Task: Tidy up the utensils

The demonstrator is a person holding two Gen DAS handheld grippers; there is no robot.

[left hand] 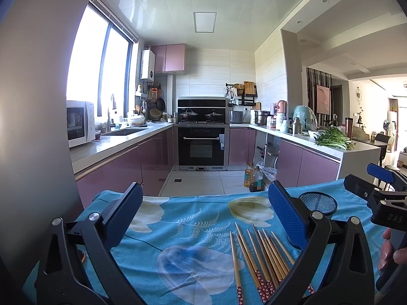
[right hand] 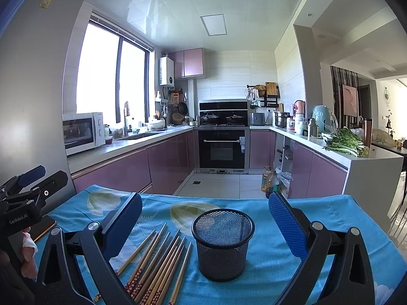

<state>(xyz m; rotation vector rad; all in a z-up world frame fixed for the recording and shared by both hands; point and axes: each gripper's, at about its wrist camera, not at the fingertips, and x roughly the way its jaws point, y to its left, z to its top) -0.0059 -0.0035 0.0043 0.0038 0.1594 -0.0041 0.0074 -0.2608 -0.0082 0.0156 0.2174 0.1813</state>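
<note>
The chopsticks [right hand: 157,264] lie loose on the blue cloth [right hand: 267,267], long axes running near to far, just left of the mesh cup [right hand: 223,244], nearer the wide-spread, empty right gripper [right hand: 203,218] than the equally spread left gripper [left hand: 203,216].

Your left gripper [left hand: 204,218] is wide open above the blue flowery tablecloth [left hand: 183,249]. The wooden chopsticks [left hand: 259,259] lie in a bunch near its right finger. The black mesh cup [left hand: 319,203] stands behind that finger. Your right gripper [left hand: 379,185] is at the far right.
</note>
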